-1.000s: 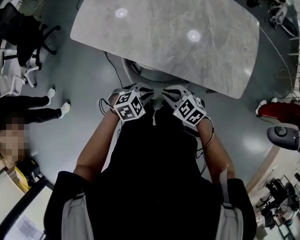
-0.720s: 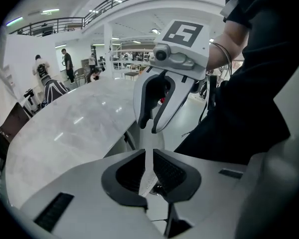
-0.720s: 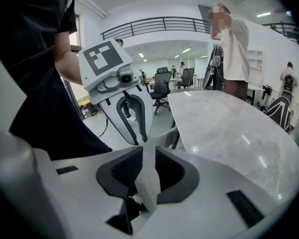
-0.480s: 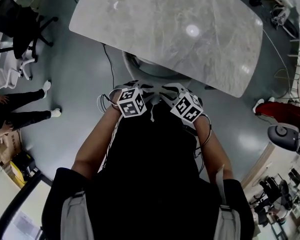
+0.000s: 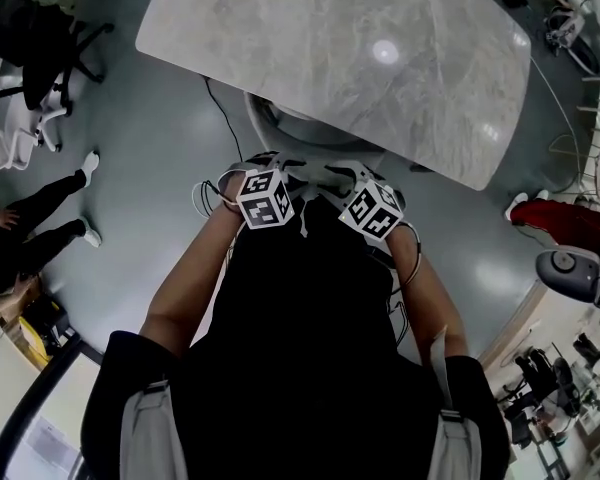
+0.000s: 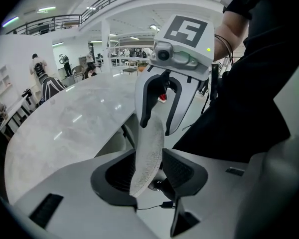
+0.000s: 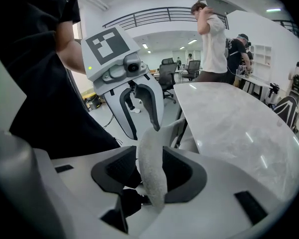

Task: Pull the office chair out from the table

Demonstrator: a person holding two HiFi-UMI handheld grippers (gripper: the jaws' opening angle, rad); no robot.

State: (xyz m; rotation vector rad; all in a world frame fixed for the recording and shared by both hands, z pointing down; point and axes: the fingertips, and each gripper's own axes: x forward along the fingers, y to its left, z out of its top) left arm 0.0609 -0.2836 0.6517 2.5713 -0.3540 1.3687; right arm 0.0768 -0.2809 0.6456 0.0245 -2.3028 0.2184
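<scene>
Table [image 5: 380, 58] edge runs diagonally just ahead of the left gripper [image 5: 280, 168] and right gripper [image 5: 345, 176] in the head view. The chair [image 5: 278, 133] sits partly beneath that edge, with open floor [image 5: 150, 158] to the left. In the left gripper view the jaws have just been opening and stand spread, with the chair's grey back edge [image 6: 148, 148] upright between them. The right gripper view shows the same: jaws spread, just opened, edge between.

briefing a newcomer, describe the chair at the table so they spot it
Find the large pale marbled table. The office chair stands at its near edge, before the person. Its top is light grey padding, unlike the black chair farther off.
</scene>
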